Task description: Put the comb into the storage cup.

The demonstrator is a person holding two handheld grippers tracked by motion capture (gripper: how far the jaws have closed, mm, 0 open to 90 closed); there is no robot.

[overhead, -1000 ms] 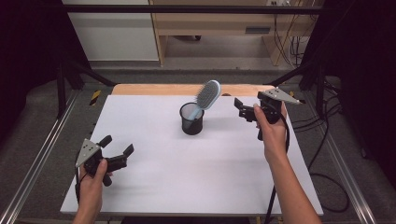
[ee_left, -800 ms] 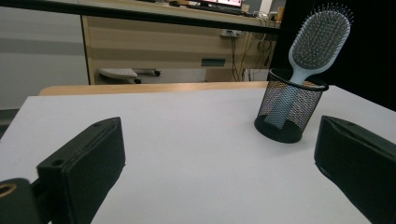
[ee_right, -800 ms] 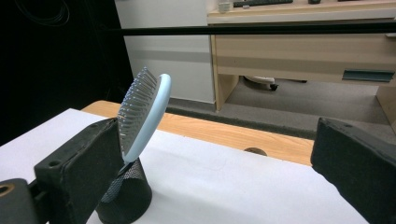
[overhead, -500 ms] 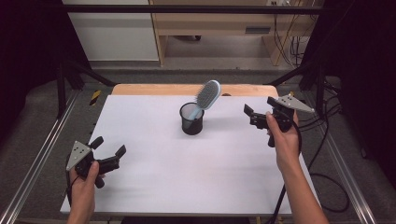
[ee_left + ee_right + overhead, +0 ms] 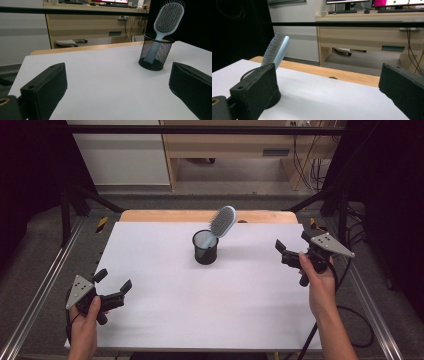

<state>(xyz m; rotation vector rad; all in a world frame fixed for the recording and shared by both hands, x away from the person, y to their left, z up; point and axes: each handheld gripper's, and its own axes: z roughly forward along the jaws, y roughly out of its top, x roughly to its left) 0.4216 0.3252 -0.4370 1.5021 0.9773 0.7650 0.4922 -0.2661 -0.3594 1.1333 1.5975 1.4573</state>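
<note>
A black mesh cup (image 5: 205, 248) stands upright at the far middle of the white table (image 5: 165, 285). A light blue hairbrush (image 5: 222, 221) stands in it handle down, its bristle head leaning right. My left gripper (image 5: 114, 280) is held open near the table's front left corner, nothing between its jaws. In the left gripper view the cup (image 5: 155, 53) and brush (image 5: 168, 17) are far ahead, right of the open left gripper (image 5: 117, 85). My right gripper (image 5: 292, 241) is open and empty at the right edge. In the right gripper view the brush (image 5: 275, 50) rises behind the left jaw of the open right gripper (image 5: 327, 87).
A wooden strip (image 5: 170, 215) runs along the table's far edge. Metal rails (image 5: 35, 295) flank both sides. A wooden desk (image 5: 235, 145) stands beyond, with cables (image 5: 310, 165) at the right. A black cable (image 5: 350, 310) trails from the right gripper.
The left gripper has drawn back and left toward the front corner. The right gripper has moved right and nearer, away from the cup. Cup and brush have not moved.
</note>
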